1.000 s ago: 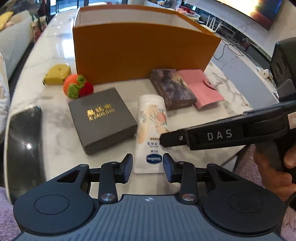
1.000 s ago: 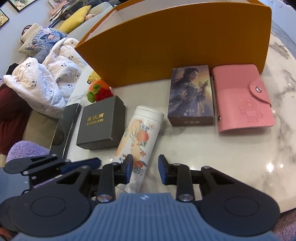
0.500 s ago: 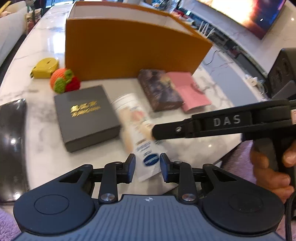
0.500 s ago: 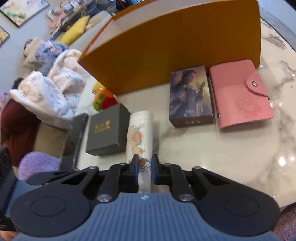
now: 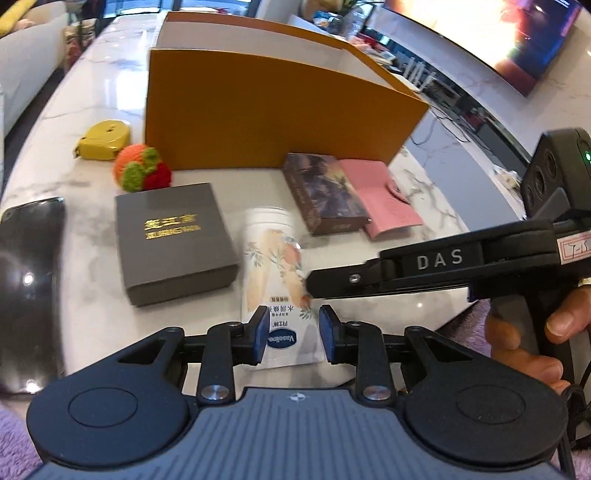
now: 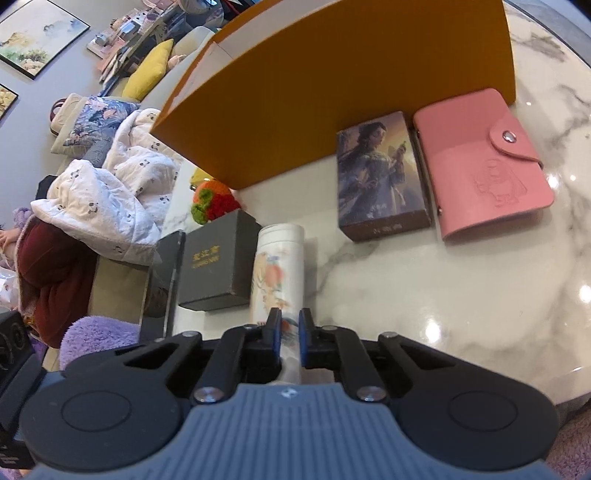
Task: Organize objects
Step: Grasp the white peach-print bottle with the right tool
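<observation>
Gripping lotion tube (image 5: 275, 280) | both grippers' jaws clamped on it | orange box (image 5: 266, 122) contents hidden

A home living room: a sofa (image 6: 110, 155) heaped with cushions, framed paintings (image 6: 37, 37), a wall television (image 5: 498, 33).

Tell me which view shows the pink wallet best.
Right wrist view: the pink wallet lies fully visible, with its snap flap and embossed front, beside the picture box. In the left wrist view it is foreshortened and partly hidden behind that box.
</observation>
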